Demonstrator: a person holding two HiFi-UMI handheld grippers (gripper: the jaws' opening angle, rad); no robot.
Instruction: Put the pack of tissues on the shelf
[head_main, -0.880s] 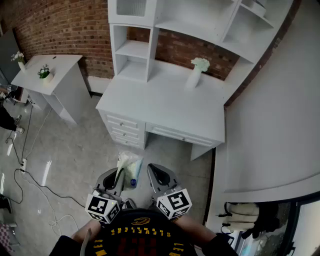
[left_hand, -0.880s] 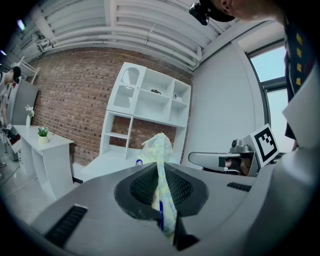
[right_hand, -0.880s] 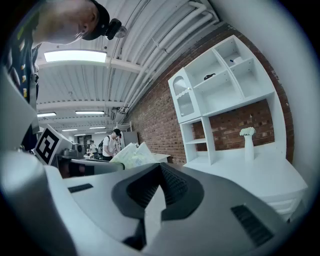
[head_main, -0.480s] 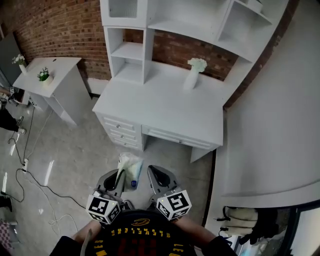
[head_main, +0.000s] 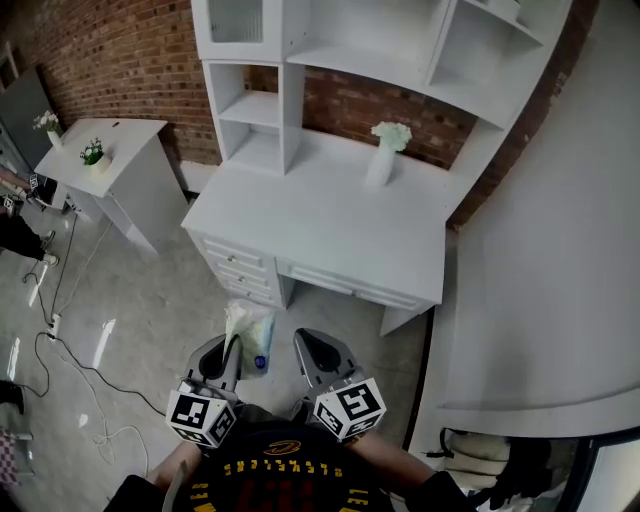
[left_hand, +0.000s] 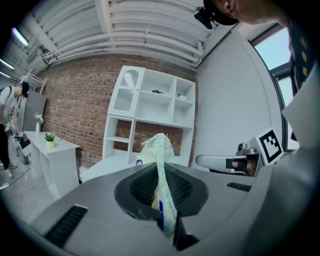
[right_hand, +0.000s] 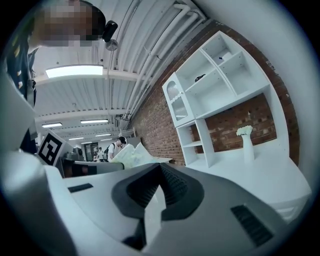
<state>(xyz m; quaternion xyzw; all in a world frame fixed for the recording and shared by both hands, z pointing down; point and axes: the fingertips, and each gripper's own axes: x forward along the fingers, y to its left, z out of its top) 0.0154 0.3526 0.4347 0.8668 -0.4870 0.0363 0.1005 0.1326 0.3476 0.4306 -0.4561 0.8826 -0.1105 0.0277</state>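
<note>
Pack of tissues: I have the pack of tissues (head_main: 250, 330) pinched by its thin edge in my left claw (head_main: 232, 346). Its pale patterned wrapper sticks out ahead of the jaws, with a blue mark low on it.
Where it is: in the air over the grey floor (head_main: 150, 300), just in front of the table's drawers (head_main: 245, 268) and well short of the shelf (head_main: 262, 108).
Left claw: clenched on the pack. In the left gripper view the wrapper (left_hand: 161, 160) stands on edge between the two dark pads.
Right claw: my right claw (head_main: 316, 352) sits just beside the left one. Its jaws stand a narrow slit apart and I see nothing between them.
Table: the white table (head_main: 320, 215) stands against the brick wall (head_main: 110, 55), with its drawers on the left of its front.
Vase: a white vase (head_main: 380, 165) stands upright near the back of the table and holds white flowers (head_main: 392, 133).
Shelf: a white unit of open compartments stands on the back of the table. One upper compartment holds a small dark thing (left_hand: 156, 91) that I cannot identify. The top left compartment has a ribbed pane (head_main: 238, 20).
Side table: a smaller white side table (head_main: 120, 150) stands apart to the left. On it are a little potted plant (head_main: 92, 153) and a small bunch of white flowers (head_main: 46, 121).
Floor: a cable (head_main: 55, 345) trails across it at the left.
</note>
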